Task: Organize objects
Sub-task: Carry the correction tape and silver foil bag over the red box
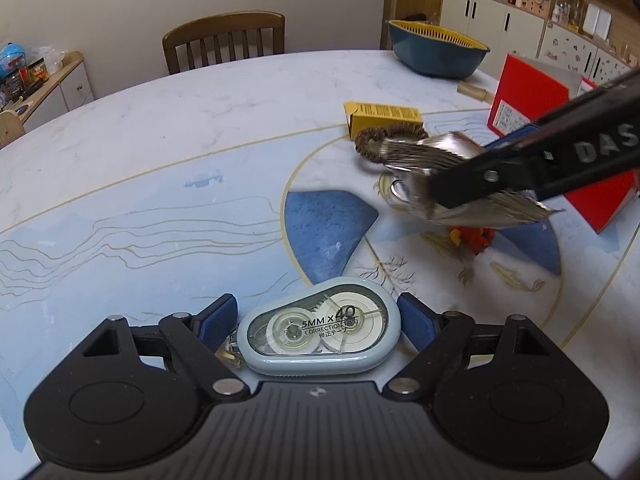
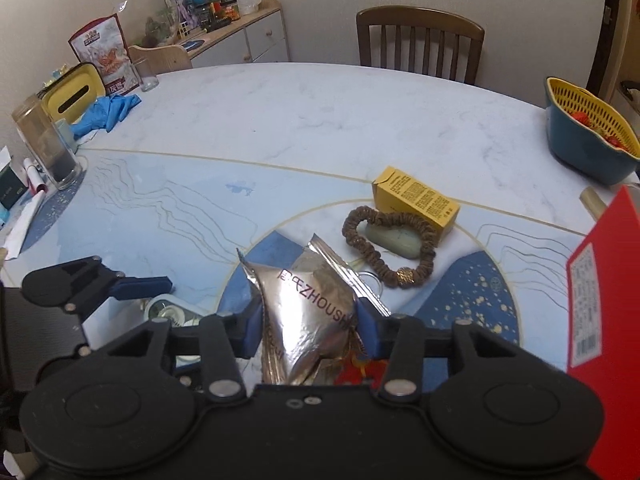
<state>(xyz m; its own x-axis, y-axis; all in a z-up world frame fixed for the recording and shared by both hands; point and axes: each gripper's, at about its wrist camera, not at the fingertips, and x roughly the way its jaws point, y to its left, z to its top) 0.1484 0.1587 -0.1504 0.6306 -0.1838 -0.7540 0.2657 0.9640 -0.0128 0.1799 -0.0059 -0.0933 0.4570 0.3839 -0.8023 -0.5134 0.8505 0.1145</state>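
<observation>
A pale blue correction tape dispenser (image 1: 320,330) lies on the table between the fingers of my left gripper (image 1: 318,320), which is open around it with small gaps on both sides. My right gripper (image 2: 310,326) is shut on a silver foil packet (image 2: 310,304) and holds it above the table; both also show in the left wrist view (image 1: 448,176). A brown scrunchie (image 2: 384,246) lies around a green soap bar (image 2: 394,242), beside a yellow box (image 2: 416,200). My left gripper (image 2: 132,284) shows at the left of the right wrist view.
A red box (image 2: 600,320) stands at the right. A blue and yellow colander basket (image 2: 588,136) sits at the far right edge. Glass jar (image 2: 44,144), tissue holder (image 2: 72,96), blue gloves (image 2: 106,110) crowd the far left. Chairs (image 2: 420,40) stand behind the table.
</observation>
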